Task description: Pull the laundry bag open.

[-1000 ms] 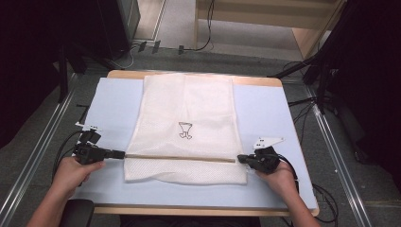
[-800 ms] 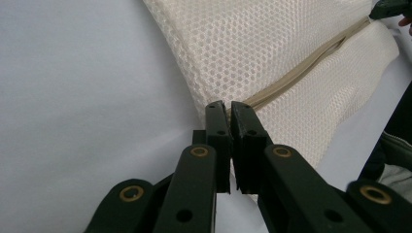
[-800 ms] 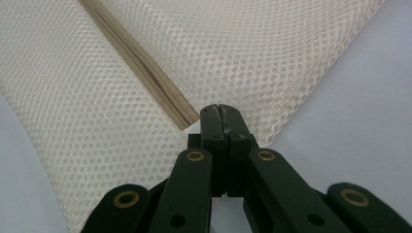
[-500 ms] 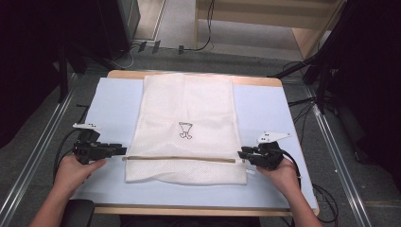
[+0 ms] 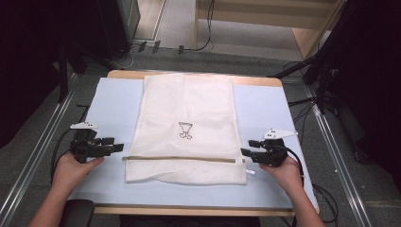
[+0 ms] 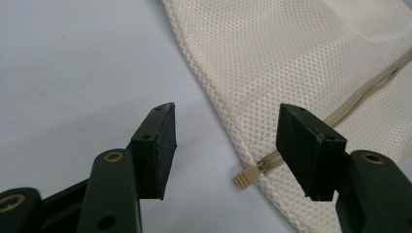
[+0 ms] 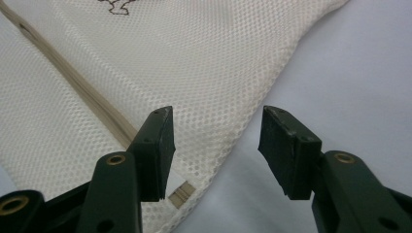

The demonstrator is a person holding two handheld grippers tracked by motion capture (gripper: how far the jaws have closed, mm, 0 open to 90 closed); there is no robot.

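So the mesh laundry bag (image 5: 187,127) is lying flat on the pale blue mat (image 5: 108,104), right between the 2 grippers. Left gripper (image 6: 226,141) jaws have just been opening, nothing pinched, the tan zipper end (image 6: 245,177) sits just past its fingertips. Right gripper (image 7: 216,145) same deal, just opened, hanging over the bag's edge.

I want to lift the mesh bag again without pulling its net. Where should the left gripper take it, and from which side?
Grip the beige zipper band's end, which sticks out at the mesh bag's left edge. It looks firmer than the net. Come in level from the left, where the left gripper waits; its jaws have just been opening, with nothing pressed between them. The bag lies flat on the blue mat.
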